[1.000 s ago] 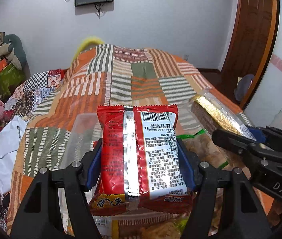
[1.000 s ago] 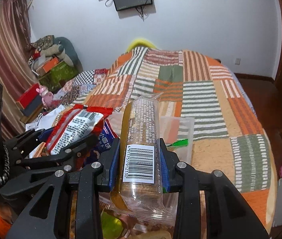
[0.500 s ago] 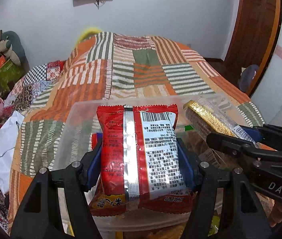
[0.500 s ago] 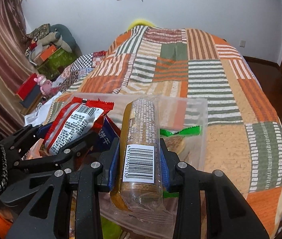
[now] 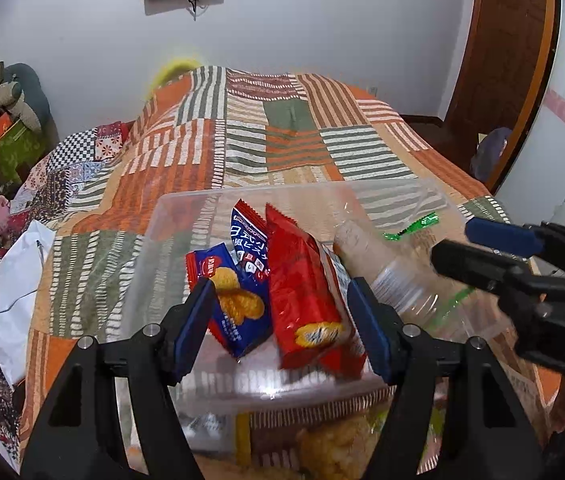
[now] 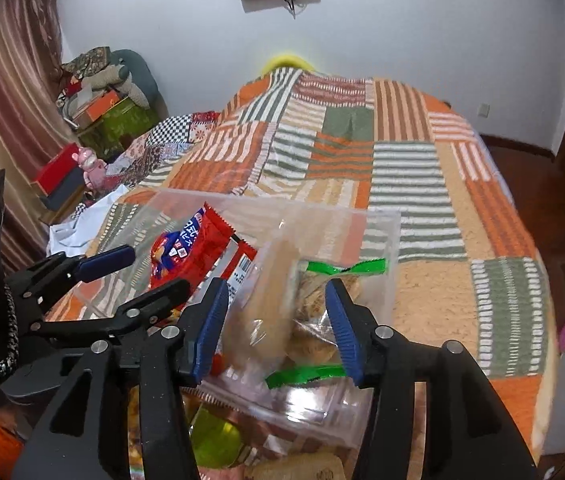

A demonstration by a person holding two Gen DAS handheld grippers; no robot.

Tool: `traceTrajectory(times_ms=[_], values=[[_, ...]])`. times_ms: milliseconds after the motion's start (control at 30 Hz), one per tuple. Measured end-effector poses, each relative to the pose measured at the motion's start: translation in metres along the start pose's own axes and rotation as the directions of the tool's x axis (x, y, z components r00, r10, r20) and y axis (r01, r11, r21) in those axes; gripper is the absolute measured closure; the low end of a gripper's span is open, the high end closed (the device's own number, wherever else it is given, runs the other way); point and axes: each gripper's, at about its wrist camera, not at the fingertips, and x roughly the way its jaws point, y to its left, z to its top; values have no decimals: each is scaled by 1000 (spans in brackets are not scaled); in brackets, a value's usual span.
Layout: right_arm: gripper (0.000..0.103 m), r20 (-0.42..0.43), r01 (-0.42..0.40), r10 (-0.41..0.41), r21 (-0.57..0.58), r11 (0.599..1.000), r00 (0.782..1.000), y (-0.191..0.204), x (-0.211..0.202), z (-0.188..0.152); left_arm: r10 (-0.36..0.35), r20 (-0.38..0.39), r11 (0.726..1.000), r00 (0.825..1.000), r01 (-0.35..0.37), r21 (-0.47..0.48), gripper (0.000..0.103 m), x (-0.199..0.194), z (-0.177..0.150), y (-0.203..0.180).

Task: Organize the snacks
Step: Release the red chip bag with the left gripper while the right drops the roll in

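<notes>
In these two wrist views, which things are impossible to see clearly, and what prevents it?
- Biscuit sleeve, right wrist view: motion blur smears it; whether it has settled in the clear box is unclear.
- Snacks under the box, left wrist view: cut off by the bottom edge and gripper arms.
- Red packet, left wrist view: print too blurred to read.
- Box floor: hidden by packets and glare.
</notes>
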Motion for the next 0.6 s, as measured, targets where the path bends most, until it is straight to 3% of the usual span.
traceTrajectory(times_ms=[233,400,600], values=[[54,52,9,-9,-5,1000,999,3,-29,-6,6,35,1000,999,-6,3,35,-37,-9,9],[53,84,23,-22,-13,1000,996,3,-52,-17,5,76,1000,997,-5,2,24,-73,-24,17],[43,122,49,-46,-25,998,991,4,-76,-37,29,109,999,994,-32,26,17,-107,-48,25]])
